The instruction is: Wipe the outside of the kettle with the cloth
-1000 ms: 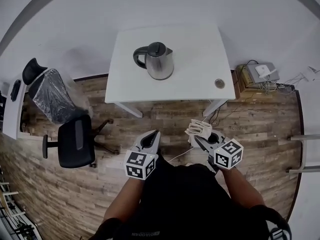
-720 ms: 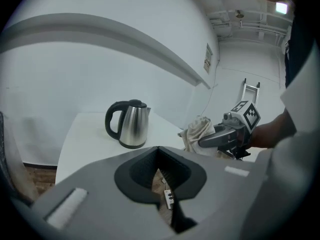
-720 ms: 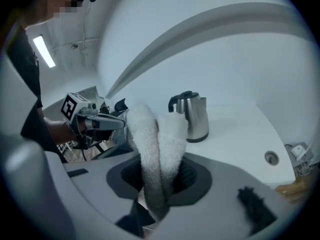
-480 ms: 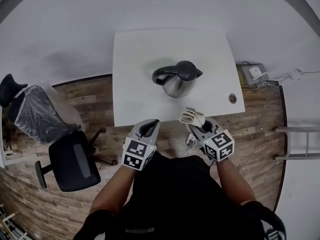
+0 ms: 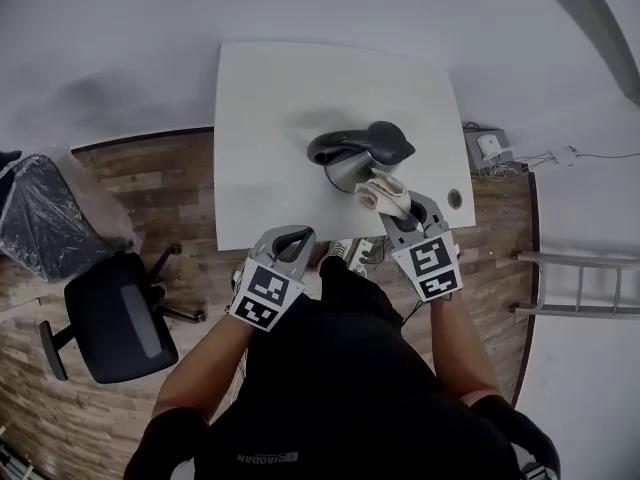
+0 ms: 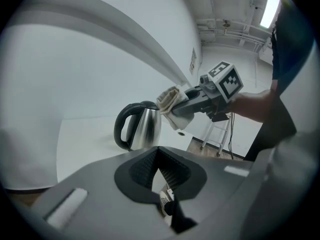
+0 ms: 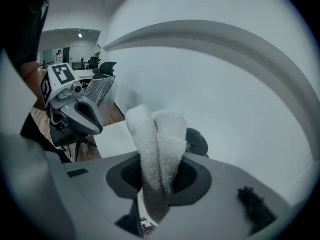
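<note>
Kettle (image 5: pixel 345 171), steel with a black lid and handle, stands upright near the middle of the white bench (image 5: pixel 270 88), its handle to the person's left; that leaves the bare right flank facing the cloth. The right gripper (image 5: pixel 392 206) has its jaws clamped on the folded white cloth (image 5: pixel 378 192), whose thick wad sticks out past the tips, so terry rather than plastic would meet the metal; from the left gripper view the wad sits at the kettle's upper right side, touching or just short of it, I cannot tell which. The left gripper (image 5: pixel 288 240) hangs low at the bench's near edge, jaws together on nothing, well apart from the kettle; I judge it is kept back, perhaps to steady the handle later. A second ago the person stood well back, both grippers over the wooden floor; half a second ago the cloth only reached the bench edge; the wiping itself looks barely begun.
</note>
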`<state>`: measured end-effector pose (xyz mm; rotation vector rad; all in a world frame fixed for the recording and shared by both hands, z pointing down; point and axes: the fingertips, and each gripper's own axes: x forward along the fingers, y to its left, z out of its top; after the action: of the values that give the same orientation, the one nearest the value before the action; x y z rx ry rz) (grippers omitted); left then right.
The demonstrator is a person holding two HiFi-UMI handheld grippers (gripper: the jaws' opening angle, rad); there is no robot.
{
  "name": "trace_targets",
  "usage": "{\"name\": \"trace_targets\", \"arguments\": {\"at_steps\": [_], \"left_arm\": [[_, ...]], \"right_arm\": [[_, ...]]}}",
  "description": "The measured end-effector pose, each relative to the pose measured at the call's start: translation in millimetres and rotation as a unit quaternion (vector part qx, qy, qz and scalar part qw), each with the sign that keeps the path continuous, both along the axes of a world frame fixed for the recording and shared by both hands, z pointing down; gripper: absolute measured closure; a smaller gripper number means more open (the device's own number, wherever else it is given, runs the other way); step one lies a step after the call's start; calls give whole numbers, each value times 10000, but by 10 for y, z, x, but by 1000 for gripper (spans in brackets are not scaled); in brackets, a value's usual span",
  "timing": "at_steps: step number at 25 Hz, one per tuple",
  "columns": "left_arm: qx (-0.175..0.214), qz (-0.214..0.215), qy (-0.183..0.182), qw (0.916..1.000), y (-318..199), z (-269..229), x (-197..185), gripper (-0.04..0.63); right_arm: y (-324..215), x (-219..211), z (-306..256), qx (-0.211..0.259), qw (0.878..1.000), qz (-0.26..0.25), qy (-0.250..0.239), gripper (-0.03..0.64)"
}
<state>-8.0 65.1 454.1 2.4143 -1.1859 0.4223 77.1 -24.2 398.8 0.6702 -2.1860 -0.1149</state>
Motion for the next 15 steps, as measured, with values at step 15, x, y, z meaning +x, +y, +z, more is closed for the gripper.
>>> {"name": "trace_targets", "arguments": {"at_steps": [15], "left_arm": [[-135, -604, 79, 9981, -59, 147, -211, 588]], "right_arm": [[-253, -317, 468, -146, 9937, -457, 1010, 518]]}}
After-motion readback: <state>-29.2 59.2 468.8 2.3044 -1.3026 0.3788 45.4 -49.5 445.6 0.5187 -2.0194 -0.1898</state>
